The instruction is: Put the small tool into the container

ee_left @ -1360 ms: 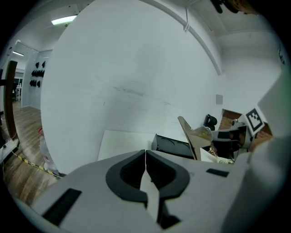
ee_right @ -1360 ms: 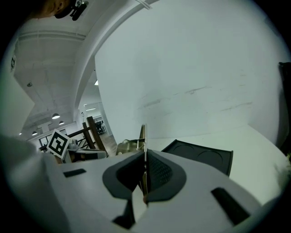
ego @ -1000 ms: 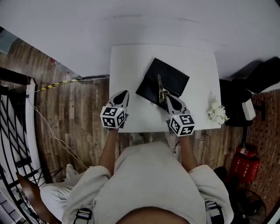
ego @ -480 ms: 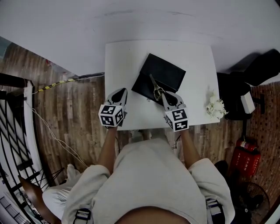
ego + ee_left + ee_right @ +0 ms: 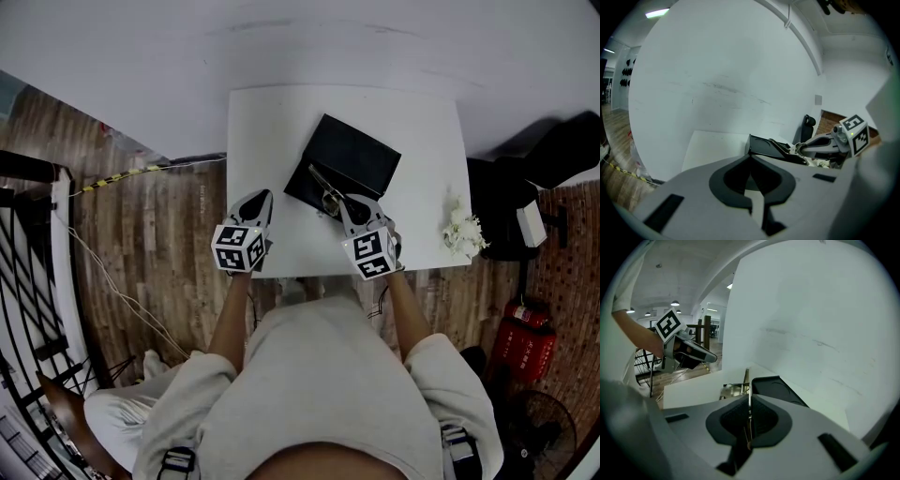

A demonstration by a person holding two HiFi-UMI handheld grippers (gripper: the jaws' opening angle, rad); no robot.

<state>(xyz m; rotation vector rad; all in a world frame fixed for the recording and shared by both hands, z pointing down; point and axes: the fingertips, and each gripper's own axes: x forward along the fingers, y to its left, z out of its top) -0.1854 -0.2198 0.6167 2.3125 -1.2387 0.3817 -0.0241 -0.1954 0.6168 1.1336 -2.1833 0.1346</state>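
1 small metal tool [image 5: 325, 188], thin and flat, is clamped edge-on in the right gripper [image 5: 342, 202], projecting ahead of its jaws. 1 black tray [image 5: 361, 157], rectangular, smooth and low-walled, is seen just ahead-right of them. The left gripper [image 5: 750, 157] is closed on nothing. 1 white table [image 5: 272, 122].

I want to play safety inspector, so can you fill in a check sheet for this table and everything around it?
Surface: white table, mostly bare.
Job's things: black container on the table; small tool, metal, held by the container's near edge, not yet inside.
Clutter: white crumpled thing at the table's right edge.
Grippers: right gripper shut on the small tool; left gripper shut, holding nothing, over the table's near left.
Cables: thin white cable on the wood floor, left of the table.
Surroundings: white wall; red fire extinguisher on the right.
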